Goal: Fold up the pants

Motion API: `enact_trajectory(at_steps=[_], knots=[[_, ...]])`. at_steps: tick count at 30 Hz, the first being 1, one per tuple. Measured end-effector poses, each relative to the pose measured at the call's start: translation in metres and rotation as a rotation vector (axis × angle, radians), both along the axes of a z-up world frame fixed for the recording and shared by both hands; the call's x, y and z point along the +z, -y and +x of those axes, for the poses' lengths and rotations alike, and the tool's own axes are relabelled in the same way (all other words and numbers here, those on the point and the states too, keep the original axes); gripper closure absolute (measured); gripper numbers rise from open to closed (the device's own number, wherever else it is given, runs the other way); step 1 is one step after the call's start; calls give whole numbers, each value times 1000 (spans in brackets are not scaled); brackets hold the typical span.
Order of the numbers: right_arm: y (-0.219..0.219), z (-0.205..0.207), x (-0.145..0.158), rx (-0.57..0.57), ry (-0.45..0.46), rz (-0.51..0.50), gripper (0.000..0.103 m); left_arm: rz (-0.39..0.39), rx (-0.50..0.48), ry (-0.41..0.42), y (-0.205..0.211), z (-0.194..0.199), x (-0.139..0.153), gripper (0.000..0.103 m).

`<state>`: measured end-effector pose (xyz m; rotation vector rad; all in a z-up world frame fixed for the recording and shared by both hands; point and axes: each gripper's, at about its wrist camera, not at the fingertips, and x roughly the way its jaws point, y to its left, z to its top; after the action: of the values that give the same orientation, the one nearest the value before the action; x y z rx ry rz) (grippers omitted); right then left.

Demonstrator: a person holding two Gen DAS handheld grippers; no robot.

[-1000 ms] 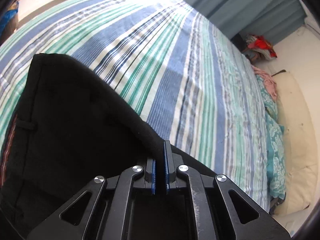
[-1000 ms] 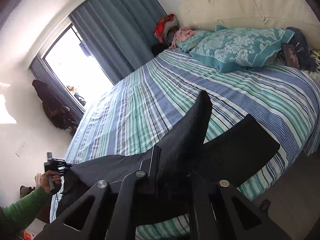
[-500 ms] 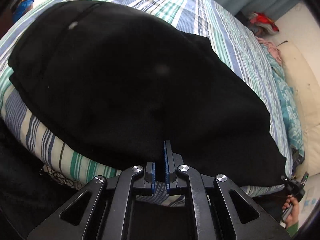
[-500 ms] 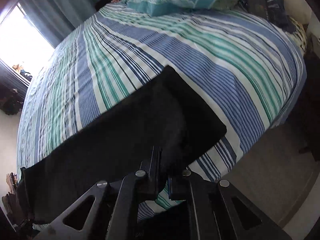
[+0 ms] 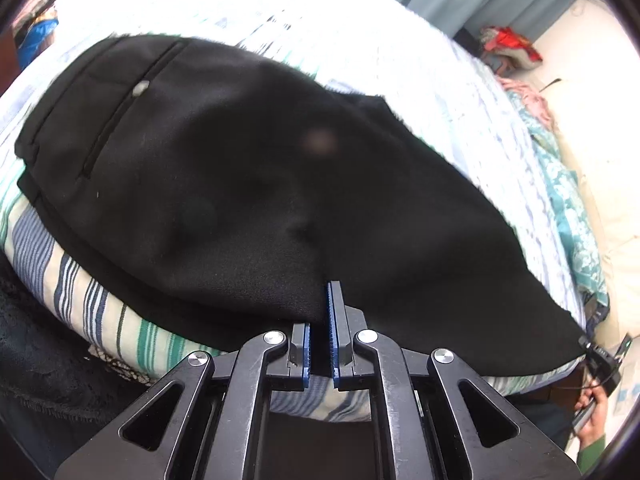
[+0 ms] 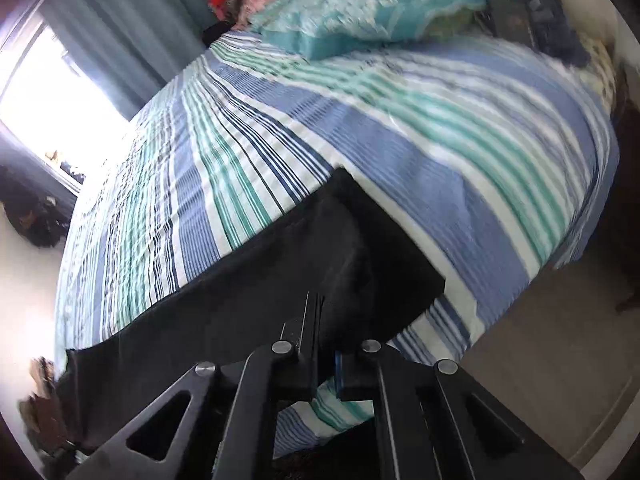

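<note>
Both grippers pinch the black pants [image 5: 248, 184], which lie across the striped bed [image 6: 360, 140]: the left gripper [image 5: 322, 320] at lower centre, the right gripper [image 6: 326, 344] on the hem end.

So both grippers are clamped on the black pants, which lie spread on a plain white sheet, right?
Not quite: the sheet is striped blue, green and white, as the right wrist view shows. The left gripper and right gripper are clamped on the black pants.

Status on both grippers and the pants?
Left gripper and right gripper both shut on the black pants. Pants lie flat along the striped bed edge. Nothing in the way.
</note>
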<state>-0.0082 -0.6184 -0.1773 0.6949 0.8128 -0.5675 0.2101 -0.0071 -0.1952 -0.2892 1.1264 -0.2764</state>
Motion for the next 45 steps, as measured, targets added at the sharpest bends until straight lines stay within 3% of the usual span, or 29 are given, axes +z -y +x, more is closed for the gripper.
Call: enact_trajectory(at_steps=[3,5,8,11,14,16,17,18,20,23,25,26,28,30,35,37,39,41,44,45], knots=[[-8,7,33,48,59,-191,98,73,-59,17,21,-7,-3,96],[9,15,13,32,-32,-167,98,88,-76,-34,28,-9,-17,96],[28,18,-34,5,-176,-35,97,90,-76,-37,28,-11,-19,95],[28,20,-35,15,-189,-53,97,89,-80,-40,27,-11,-20,95],[26,23,-36,28,-222,-60,86,115,-91,-44,30,-15,-17,96],[25,18,-33,20,-216,-64,74,138,-98,-39,31,-19,-8,98],[23,14,-29,11,-206,-63,56,143,-97,-40,34,-18,-5,98],[21,10,-25,2,-197,-70,30,144,-95,-46,34,-20,-3,98],[13,4,-13,-36,-221,-143,12,142,-90,-68,32,-22,-3,98],[-6,-2,12,-97,-249,-283,12,146,-93,-86,32,-22,-2,98],[-29,-1,33,-110,-192,-330,12,159,-87,-100,33,-18,-3,89],[-45,2,44,-88,-145,-337,12,152,-74,-114,31,-17,-4,86],[-83,14,58,0,-64,-325,12,154,-58,-138,27,-22,-4,65],[-124,35,62,124,-2,-286,12,175,-53,-136,22,-31,5,60],[-207,85,27,361,54,-179,12,202,-94,-56,4,-61,37,59],[-224,93,2,382,43,-154,12,210,-91,3,-2,-58,48,42],[-230,106,-20,406,-19,-115,12,208,-83,65,-6,-38,54,32],[-229,113,-34,416,-70,-99,12,220,-59,152,-6,-13,53,32],[-218,110,-35,396,-41,-79,9,341,-9,214,-6,47,29,33],[-216,109,-36,390,-32,-62,8,406,17,184,-8,64,14,42]])
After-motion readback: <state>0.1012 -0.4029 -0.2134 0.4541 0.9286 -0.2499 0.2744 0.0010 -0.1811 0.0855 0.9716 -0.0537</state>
